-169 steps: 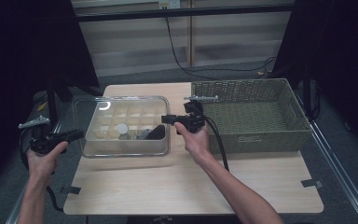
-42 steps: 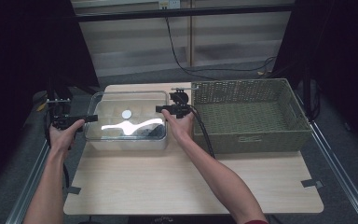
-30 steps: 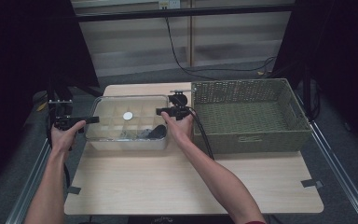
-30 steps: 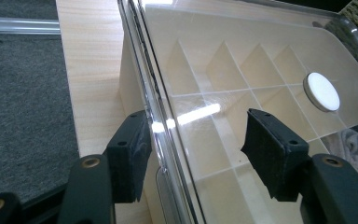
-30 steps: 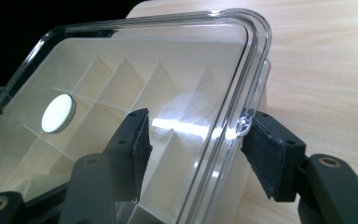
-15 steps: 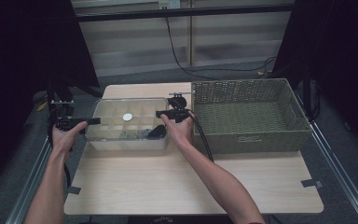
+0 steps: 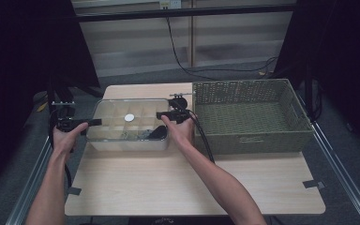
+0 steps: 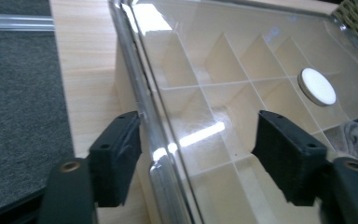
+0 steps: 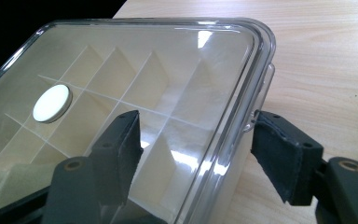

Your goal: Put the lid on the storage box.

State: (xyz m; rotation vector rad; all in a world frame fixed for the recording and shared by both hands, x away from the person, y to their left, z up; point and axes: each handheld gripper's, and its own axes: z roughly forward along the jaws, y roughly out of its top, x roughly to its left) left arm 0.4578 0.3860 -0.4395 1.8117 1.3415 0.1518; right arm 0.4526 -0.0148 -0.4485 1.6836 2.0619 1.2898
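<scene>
Presently, left gripper (image 8: 198,161) and right gripper (image 9: 196,158), jaws wide and gripping nothing, straddle opposite lid edges of the clear box (image 7: 122,136); closing should follow.

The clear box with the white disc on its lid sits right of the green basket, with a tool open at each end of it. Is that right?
Not quite: the clear box sits left of the green basket, as the high view shows. The rest holds: the white disc is on its lid, and the left tool and right tool each stand open astride an end rim.
</scene>
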